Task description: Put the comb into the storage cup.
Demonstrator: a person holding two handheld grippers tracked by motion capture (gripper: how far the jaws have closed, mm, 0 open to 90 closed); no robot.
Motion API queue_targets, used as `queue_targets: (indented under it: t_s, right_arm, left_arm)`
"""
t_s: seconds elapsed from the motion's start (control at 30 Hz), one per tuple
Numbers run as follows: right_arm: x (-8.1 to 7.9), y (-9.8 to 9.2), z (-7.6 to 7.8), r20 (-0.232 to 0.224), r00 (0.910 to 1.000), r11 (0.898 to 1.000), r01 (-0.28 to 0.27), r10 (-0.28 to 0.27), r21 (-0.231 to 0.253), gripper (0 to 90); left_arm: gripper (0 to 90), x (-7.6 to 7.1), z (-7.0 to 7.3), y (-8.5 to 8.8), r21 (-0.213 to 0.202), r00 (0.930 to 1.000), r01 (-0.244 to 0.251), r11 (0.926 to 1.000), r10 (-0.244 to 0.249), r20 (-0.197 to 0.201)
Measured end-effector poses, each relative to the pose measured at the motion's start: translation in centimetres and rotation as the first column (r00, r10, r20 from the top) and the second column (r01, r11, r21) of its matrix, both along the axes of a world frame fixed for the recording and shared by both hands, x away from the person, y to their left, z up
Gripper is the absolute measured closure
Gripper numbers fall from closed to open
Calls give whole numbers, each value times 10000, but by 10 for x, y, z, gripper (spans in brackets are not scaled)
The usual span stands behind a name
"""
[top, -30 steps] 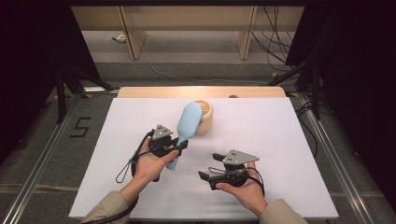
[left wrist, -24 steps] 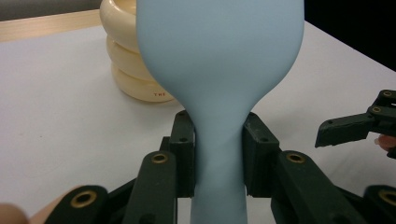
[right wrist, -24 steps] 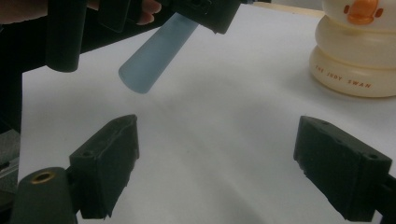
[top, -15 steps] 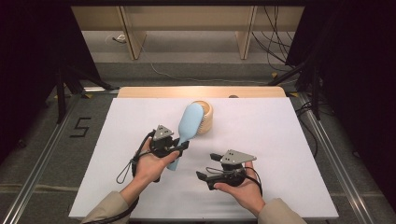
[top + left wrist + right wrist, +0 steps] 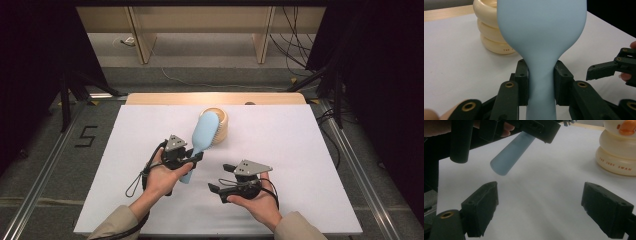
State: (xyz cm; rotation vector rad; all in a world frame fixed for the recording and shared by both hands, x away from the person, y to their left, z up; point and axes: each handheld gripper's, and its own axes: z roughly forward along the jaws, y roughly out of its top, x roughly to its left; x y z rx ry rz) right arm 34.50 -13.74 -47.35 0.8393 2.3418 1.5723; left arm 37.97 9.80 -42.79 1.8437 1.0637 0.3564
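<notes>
My left gripper [image 5: 192, 159] is shut on the neck of a light blue hairbrush [image 5: 202, 137], whose broad head [image 5: 541, 27] rises in front of the left gripper view while both pads [image 5: 522, 82] press its handle. The brush head leans over a cream ringed toy [image 5: 220, 122] at the back of the white mat. My right gripper [image 5: 216, 186] stands open, low over the mat at the front, its jaws wide apart with nothing between them [image 5: 539, 212]. The handle end of the brush [image 5: 510, 157] hangs above the mat ahead of it. The cream toy [image 5: 617, 152] carries an orange beak.
A white mat [image 5: 300, 165] covers the table, with a wooden strip [image 5: 215, 98] along its far edge. Metal rails run on both sides. Bare mat lies to the right and to the far left.
</notes>
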Motion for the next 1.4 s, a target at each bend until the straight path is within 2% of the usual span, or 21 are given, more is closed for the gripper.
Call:
queue_targets:
  t_s: [1.4]
  right_arm:
    - [4,13,4,29,9998,9998,-184,184,88,152]
  left_arm:
    - [691,-3,-3,-7,12,9998,174,9998,-174,-10]
